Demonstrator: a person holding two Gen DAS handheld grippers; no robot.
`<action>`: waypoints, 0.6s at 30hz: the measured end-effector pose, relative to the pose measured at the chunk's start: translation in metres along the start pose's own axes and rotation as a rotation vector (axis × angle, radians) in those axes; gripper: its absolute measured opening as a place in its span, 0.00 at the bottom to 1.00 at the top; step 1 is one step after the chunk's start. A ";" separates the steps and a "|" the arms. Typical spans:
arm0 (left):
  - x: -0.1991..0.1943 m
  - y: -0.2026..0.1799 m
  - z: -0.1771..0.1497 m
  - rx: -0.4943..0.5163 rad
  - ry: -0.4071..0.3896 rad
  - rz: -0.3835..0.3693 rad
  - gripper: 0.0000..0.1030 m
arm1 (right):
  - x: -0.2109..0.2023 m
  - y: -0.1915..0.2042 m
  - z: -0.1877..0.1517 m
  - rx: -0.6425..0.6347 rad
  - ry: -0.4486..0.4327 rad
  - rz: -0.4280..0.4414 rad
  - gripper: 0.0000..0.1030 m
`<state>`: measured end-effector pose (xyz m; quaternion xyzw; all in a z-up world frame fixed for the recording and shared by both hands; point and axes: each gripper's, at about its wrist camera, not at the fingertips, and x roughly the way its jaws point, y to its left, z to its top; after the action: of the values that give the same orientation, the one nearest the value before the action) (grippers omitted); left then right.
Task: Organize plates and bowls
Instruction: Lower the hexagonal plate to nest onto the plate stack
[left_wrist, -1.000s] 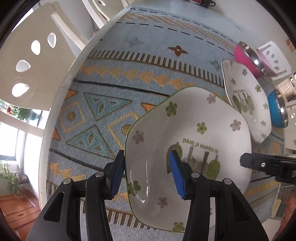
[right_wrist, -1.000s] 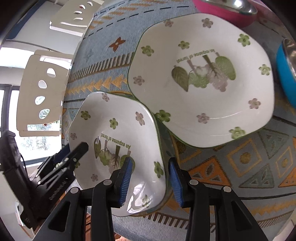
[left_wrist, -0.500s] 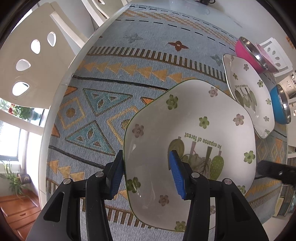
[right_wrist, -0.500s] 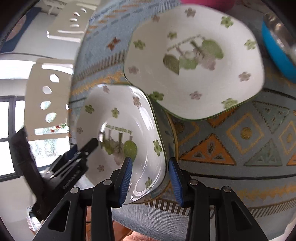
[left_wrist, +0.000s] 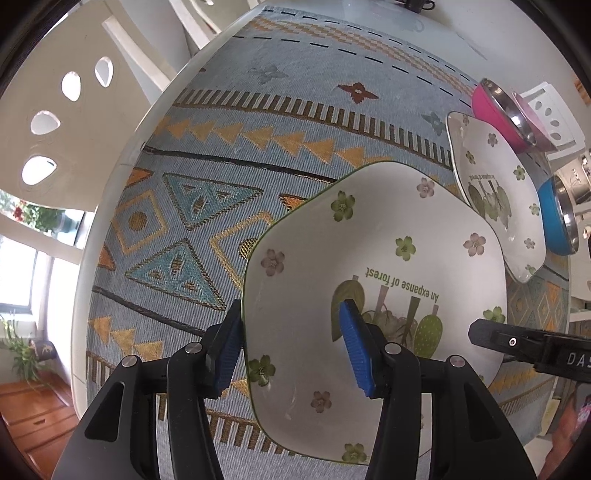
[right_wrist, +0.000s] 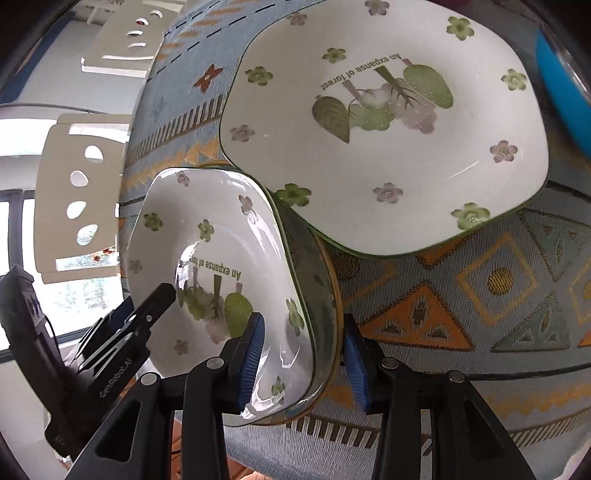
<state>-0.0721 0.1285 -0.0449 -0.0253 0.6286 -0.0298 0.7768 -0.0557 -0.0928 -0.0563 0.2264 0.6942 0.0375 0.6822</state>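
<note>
The near plate (left_wrist: 373, 258), white with small flowers and a green rim, fills the lower centre of the left wrist view, tilted off the patterned tablecloth (left_wrist: 221, 155). The left gripper (left_wrist: 291, 354) straddles its near rim, fingers on either side; whether they are pinching it cannot be told. The right gripper (right_wrist: 303, 354) likewise brackets the opposite rim with a visible gap. A matching second plate (right_wrist: 384, 129) lies flat beside it, upper right. Stacking seems barely begun: the pink bowl (left_wrist: 498, 114) and blue bowl (left_wrist: 557, 221) sit apart at the right edge.
</note>
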 end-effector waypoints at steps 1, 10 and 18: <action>0.001 -0.001 0.001 0.006 0.003 0.011 0.46 | 0.000 -0.001 0.000 0.011 0.001 -0.004 0.41; 0.007 0.011 0.028 -0.015 -0.013 0.034 0.46 | 0.005 0.009 0.003 0.010 0.006 0.020 0.42; 0.016 0.017 0.057 -0.004 -0.022 0.076 0.47 | 0.009 0.028 0.025 0.015 -0.012 0.035 0.42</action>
<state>-0.0126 0.1440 -0.0498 -0.0032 0.6207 0.0010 0.7840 -0.0244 -0.0708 -0.0560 0.2435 0.6864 0.0430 0.6839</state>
